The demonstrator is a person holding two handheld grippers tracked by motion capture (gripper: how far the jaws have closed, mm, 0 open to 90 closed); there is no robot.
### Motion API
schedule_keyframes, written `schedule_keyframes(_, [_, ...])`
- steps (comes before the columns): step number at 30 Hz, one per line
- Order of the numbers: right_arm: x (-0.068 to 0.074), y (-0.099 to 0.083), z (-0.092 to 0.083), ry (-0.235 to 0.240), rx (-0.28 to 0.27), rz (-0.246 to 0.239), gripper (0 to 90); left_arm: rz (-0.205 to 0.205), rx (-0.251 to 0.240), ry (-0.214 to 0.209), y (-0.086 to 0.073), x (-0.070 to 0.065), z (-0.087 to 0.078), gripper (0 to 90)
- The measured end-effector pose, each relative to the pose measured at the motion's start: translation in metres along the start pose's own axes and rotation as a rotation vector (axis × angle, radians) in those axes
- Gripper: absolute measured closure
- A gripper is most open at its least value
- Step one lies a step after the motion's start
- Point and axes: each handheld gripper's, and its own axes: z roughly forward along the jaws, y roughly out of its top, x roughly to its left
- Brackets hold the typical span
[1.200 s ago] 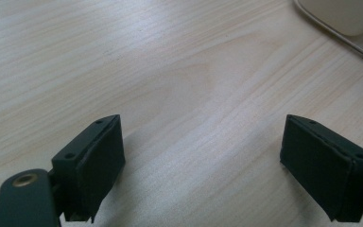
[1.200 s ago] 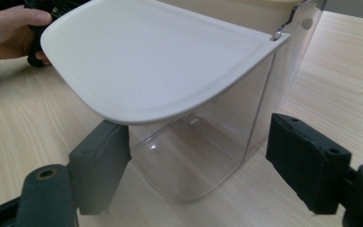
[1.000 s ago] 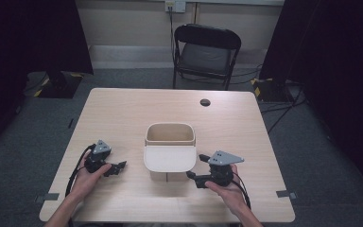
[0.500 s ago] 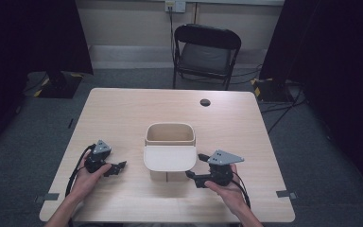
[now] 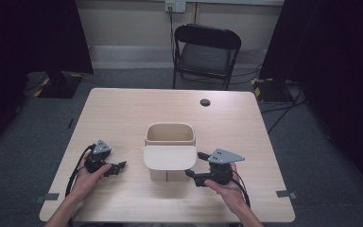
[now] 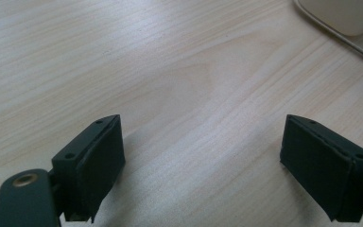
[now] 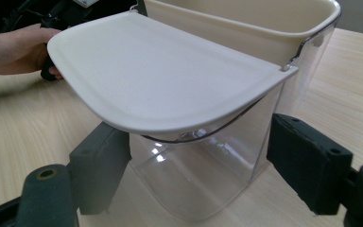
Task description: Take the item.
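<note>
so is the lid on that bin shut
No, the cream lid juts out flat from the bin, leaving its top open.

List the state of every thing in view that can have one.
Container: upright on the table, open on top.
Lid: flipped open, hanging out over the front, level.
Left gripper: open, nothing between the jaws.
Right gripper: open, jaws either side of the container's clear wall.
Chair: unfolded, unoccupied.

A light wooden table (image 5: pixel 123 118) stands on grey carpet (image 5: pixel 23 156). Behind it sits a black folding chair (image 5: pixel 205 54) against a pale wall (image 5: pixel 127 23) with what looks like a socket (image 5: pixel 175 5). Dark curtains (image 5: pixel 340 52) flank both sides.
</note>
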Motion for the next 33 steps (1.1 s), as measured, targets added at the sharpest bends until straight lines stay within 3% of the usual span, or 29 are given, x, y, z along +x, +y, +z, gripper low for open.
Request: schedule_keyframes(33, [0.0, 0.012, -0.002, 0.012, -0.033, -0.001, 21.9, 0.002, 0.001, 0.0, 0.0, 0.0, 0.0, 13.7])
